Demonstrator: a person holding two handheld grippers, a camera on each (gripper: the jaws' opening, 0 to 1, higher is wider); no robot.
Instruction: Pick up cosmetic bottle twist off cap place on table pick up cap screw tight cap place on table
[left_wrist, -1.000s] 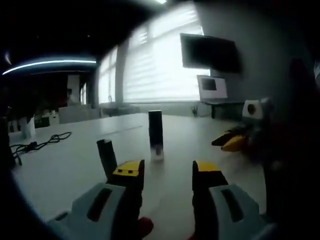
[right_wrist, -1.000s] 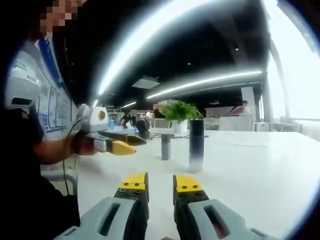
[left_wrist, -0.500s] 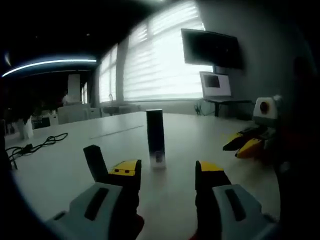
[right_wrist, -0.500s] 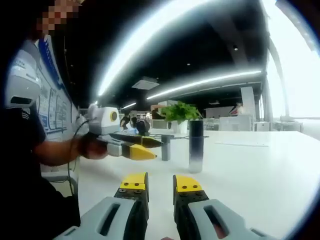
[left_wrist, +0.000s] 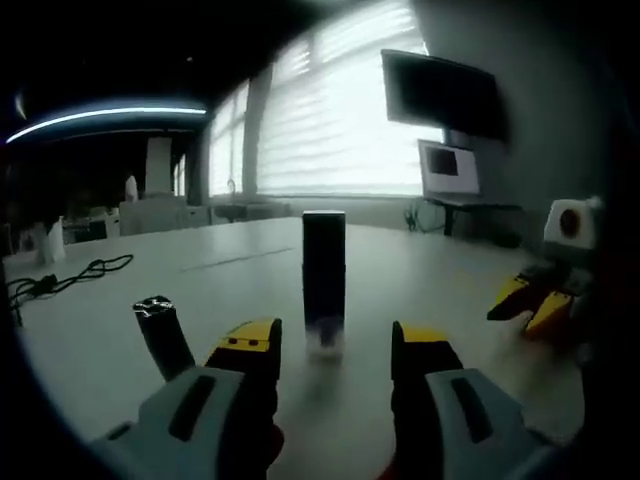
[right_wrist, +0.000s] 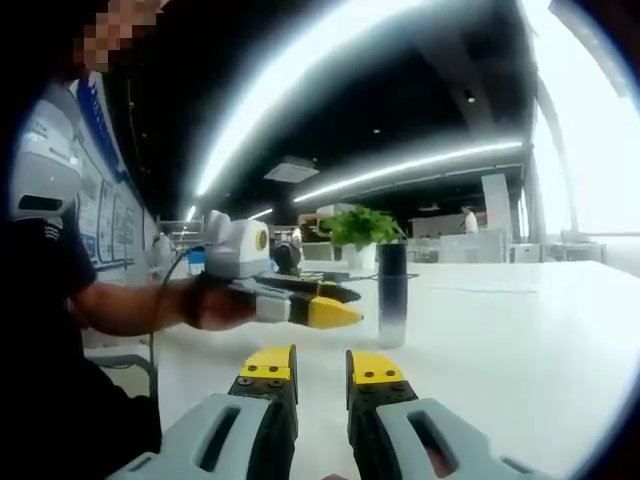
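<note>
1. In the left gripper view the left gripper (left_wrist: 333, 345), grey-bodied with yellow-tipped jaws, stands released, its jaws spread wide with nothing between them. Against a second ago it has closed in on the tall dark cosmetic bottle (left_wrist: 324, 278), which now looms larger and sits straight ahead, in line with the gap but still beyond the tips.
2. My judgement: this is the approach to the first pick-up; the bottle is not yet grasped.
3. To the near left of that jaw stands a short dark cylindrical cap-like piece (left_wrist: 162, 333), upright on the table and apart from the bottle.
4. In the right gripper view the right gripper (right_wrist: 320, 367) hangs low over the table, jaws parted only narrowly and holding nothing. It has barely shifted.
5. Beyond it the left gripper (right_wrist: 335, 302) has advanced from the left towards the bottle (right_wrist: 392, 295), its yellow tip now just short of it; the person's hand (right_wrist: 215, 305) carries it.
6. The surface is a broad white table (right_wrist: 520, 340), bare around the bottle, with a black cable (left_wrist: 60, 280) lying at the far left.
7. Farther off: bright blinded windows (left_wrist: 330, 120), a dark wall screen (left_wrist: 445, 95), a green potted plant (right_wrist: 358, 228) and long ceiling lights (right_wrist: 400, 165).
</note>
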